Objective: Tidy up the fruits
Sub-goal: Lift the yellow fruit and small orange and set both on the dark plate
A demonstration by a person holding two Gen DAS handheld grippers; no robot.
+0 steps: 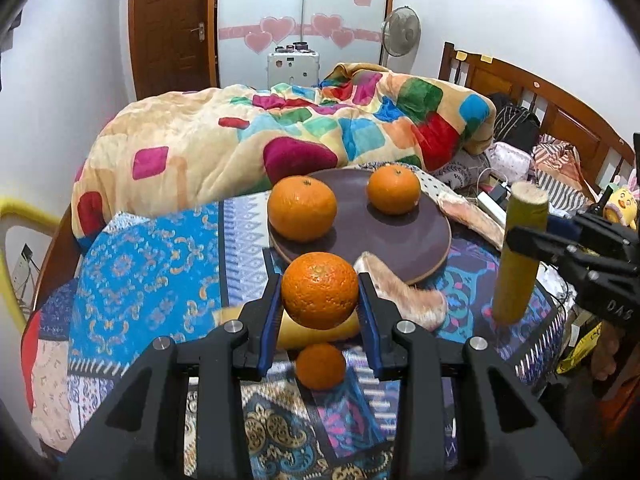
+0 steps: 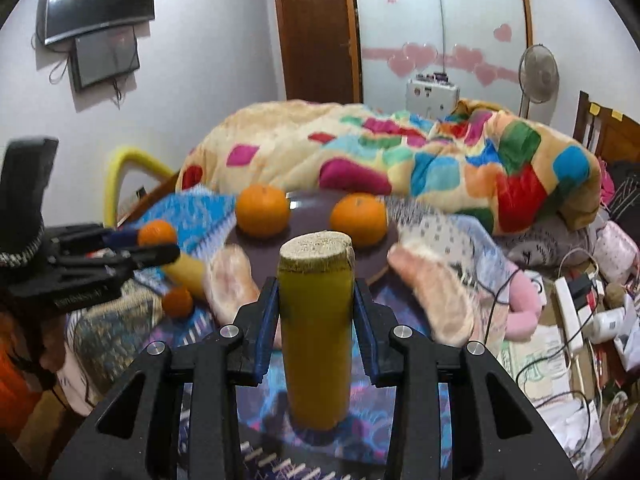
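My left gripper [image 1: 320, 300] is shut on an orange [image 1: 320, 290], held above the patterned cloth just in front of the dark round plate [image 1: 384, 240]. Two oranges [image 1: 302, 213] [image 1: 394, 189] sit on that plate. A small orange [image 1: 320, 366] and a yellow cut stalk piece [image 1: 296, 334] lie on the cloth below the held one. My right gripper [image 2: 316, 300] is shut on an upright yellow-green cut stalk piece [image 2: 316, 340]; it also shows at the right of the left wrist view [image 1: 520, 256]. The plate [image 2: 312, 216] lies behind it.
Two pale furry peel-like pieces [image 2: 232, 280] [image 2: 436, 292] lie beside the plate. A colourful quilt [image 1: 280, 132] is heaped behind. A power strip and cables [image 2: 572, 312] lie at the right. The wooden headboard [image 1: 560, 108] stands at the far right.
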